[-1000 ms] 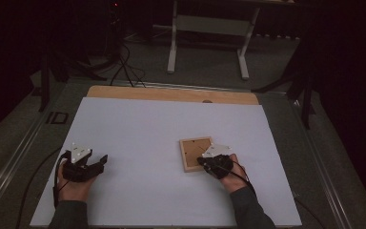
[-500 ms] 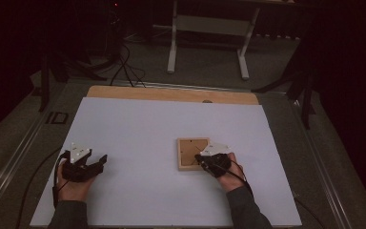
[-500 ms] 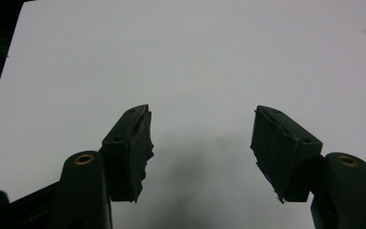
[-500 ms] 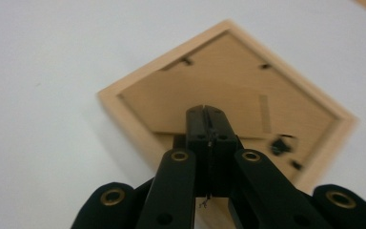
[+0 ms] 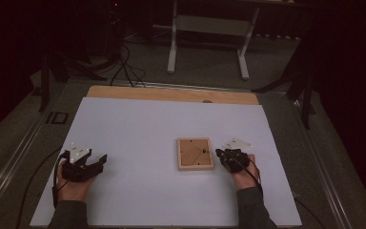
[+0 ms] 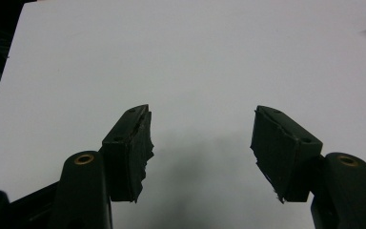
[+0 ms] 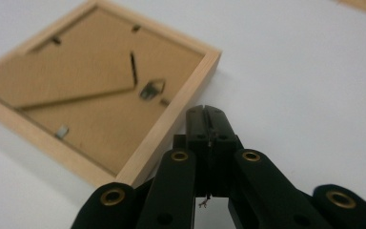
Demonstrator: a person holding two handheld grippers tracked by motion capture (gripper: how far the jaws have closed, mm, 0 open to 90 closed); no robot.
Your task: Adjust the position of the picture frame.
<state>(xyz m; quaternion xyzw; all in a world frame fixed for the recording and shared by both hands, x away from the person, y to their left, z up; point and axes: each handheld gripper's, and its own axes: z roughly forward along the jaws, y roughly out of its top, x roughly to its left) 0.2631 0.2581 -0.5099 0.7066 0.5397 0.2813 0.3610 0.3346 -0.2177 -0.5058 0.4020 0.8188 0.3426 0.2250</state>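
Note:
A small wooden picture frame [image 5: 195, 153] lies face down on the white table top [image 5: 138, 129], its brown backing board [image 7: 90, 90] and metal hanger showing. My right gripper [image 5: 222, 155] rests just off the frame's right edge; in the right gripper view its jaws are pressed together with nothing between them, tips [image 7: 206, 113] beside the frame's rim [image 7: 171, 124]. My left gripper [image 5: 101, 160] sits at the table's left front, well apart from the frame. Its pads [image 6: 133, 143] stand wide apart over bare white surface.
A wooden strip [image 5: 171, 94] runs along the table's far edge. Beyond it stands a white table stand [image 5: 205, 28] on dark floor, with cables [image 5: 124, 62] at the back left. Metal rails [image 5: 19, 143] flank the table.
The frame has been turned from tilted to square with the table and laid flat. My right gripper has drawn back to its right edge. The left gripper has barely moved.

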